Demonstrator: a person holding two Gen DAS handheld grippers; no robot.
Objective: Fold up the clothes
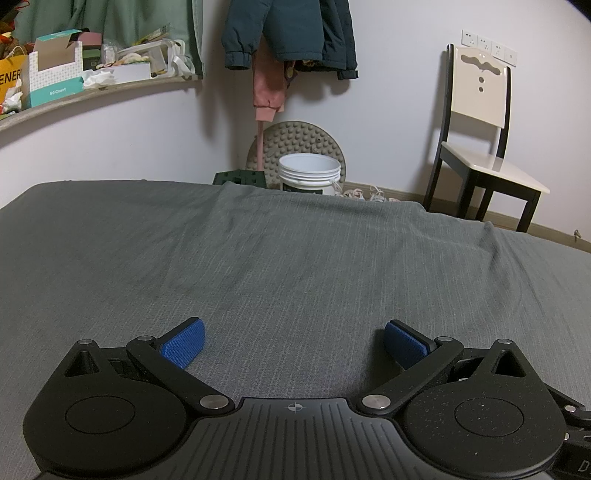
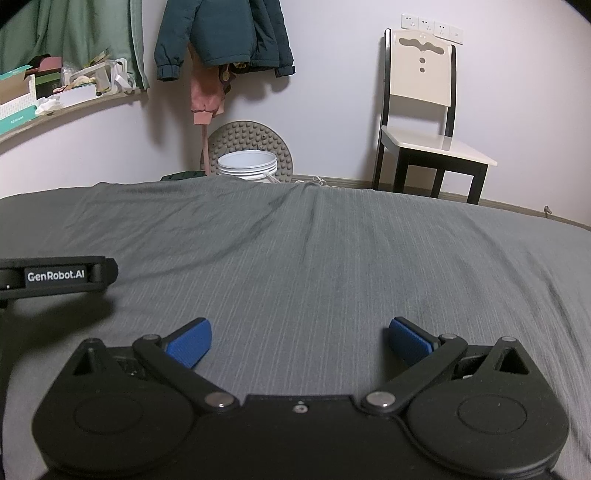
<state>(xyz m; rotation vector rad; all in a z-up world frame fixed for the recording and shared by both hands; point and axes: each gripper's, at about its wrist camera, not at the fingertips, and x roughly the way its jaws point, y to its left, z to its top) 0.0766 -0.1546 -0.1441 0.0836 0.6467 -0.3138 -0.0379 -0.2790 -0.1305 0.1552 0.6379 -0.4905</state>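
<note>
Currently, item 1: left tongs [image 1: 293, 343], blue pads spread wide apart, nothing btwn them, low over the grey bed cover [image 1: 295, 258]. Item 2: right tongs [image 2: 300, 341], pads likewise wide apart, empty, over same cover. Left unit's black body w/ "GenRobot.AI" label [image 2: 55, 276] shows just left of and ahead of the right tongs.

Clothes: none on the bed in either view. Only garments seen hang on the wall well ahead of both tongs, past the far bed edge: dark teal jacket [image 1: 291, 33] w/ a pink garment [image 1: 267, 88] below it.

Ahead on floor, past bed edge: white bucket [image 1: 309, 173], round studded mat [image 1: 295, 142] leaning on wall behind it, dark green crate [image 1: 240, 177] just left of bucket.

Ahead-right: chair [image 1: 480, 147], cream seat and back, dark frame; wall sockets [image 1: 487, 46] above it.

Ahead-left, high: shelf [image 1: 92, 92] w/ boxes, tissues, misc. clutter; green curtain [image 1: 110, 18] behind.
</note>
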